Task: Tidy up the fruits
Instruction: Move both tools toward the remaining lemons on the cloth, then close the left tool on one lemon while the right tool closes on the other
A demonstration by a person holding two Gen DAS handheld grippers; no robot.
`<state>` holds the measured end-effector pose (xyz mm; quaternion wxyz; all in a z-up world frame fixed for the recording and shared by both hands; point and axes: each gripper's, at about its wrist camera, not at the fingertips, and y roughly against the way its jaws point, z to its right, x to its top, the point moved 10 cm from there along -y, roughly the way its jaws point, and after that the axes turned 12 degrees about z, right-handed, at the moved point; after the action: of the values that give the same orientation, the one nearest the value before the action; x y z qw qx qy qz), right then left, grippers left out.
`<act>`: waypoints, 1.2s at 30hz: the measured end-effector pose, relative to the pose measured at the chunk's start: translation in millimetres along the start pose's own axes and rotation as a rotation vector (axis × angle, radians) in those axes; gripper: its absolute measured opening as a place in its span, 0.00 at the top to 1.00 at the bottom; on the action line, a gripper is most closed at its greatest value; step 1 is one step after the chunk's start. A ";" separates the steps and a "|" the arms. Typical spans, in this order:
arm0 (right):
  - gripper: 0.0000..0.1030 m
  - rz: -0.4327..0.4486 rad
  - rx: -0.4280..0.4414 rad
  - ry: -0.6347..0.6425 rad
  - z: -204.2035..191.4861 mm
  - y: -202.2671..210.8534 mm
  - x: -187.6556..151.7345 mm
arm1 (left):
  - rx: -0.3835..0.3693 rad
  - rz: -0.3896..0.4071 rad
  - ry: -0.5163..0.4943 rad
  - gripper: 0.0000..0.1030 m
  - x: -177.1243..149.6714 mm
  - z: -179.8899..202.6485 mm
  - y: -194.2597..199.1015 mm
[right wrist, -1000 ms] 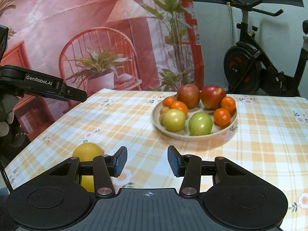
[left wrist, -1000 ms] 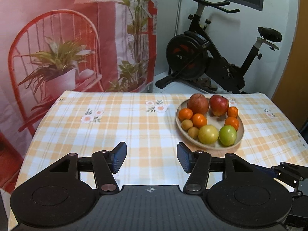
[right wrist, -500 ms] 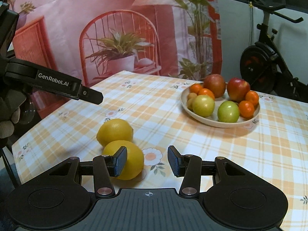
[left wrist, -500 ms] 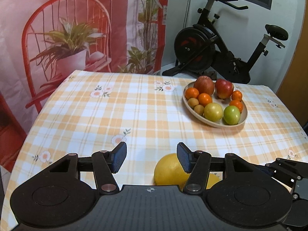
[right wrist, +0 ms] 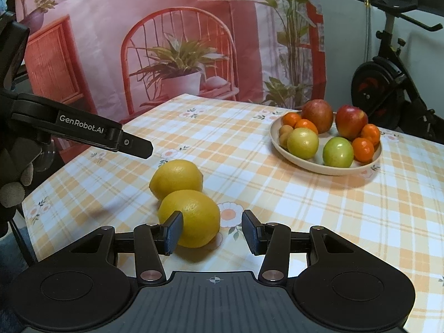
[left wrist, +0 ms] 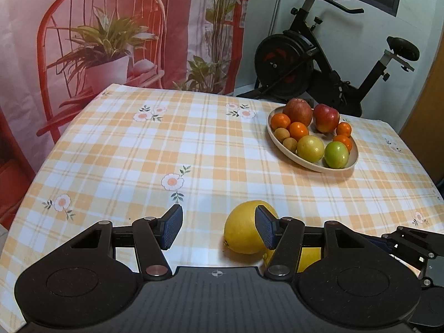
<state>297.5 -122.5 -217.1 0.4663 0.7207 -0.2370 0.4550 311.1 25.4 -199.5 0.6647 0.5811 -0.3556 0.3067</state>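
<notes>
Hovering with jaws parted and empty, each hand-held gripper (left wrist: 219, 227) (right wrist: 212, 232) nears two lemons (right wrist: 189, 217) touching at the tabletop's (left wrist: 194, 144) near edge; fruit plate (right wrist: 327, 163) sits far right.

You worked over a table draped in an orange-and-white checked tablecloth (left wrist: 211, 144) printed with small daisies. Behind it hung a red-and-pink backdrop (right wrist: 116, 27) that pictured a wicker chair, a potted plant and a lamp. A black exercise bike (left wrist: 313, 58) stood on the floor beyond the table's far edge, against a pale wall, beside the backdrop's right-hand border.
</notes>
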 end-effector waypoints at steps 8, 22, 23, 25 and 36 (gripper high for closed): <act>0.57 -0.027 0.021 0.015 -6.0 -5.4 -7.3 | -0.085 -0.010 0.070 0.41 -8.3 7.2 0.9; 0.52 -0.067 0.058 0.054 -12.2 -17.1 -16.7 | -0.224 -0.068 0.154 0.42 -27.7 30.5 -11.1; 0.52 -0.068 0.061 0.055 -12.4 -17.9 -16.9 | -0.228 -0.072 0.159 0.43 -28.9 31.6 -12.8; 0.51 -0.072 0.068 0.054 -12.6 -18.9 -17.8 | -0.240 -0.082 0.168 0.43 -31.7 33.8 -15.3; 0.51 -0.096 0.095 0.059 -17.9 -25.7 -22.3 | -0.304 -0.093 0.171 0.44 -35.9 45.7 -15.7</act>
<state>298.8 -96.8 -245.6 0.4596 0.7387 -0.1666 0.4640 298.6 -21.8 -234.7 0.7861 0.4616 -0.3128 0.2666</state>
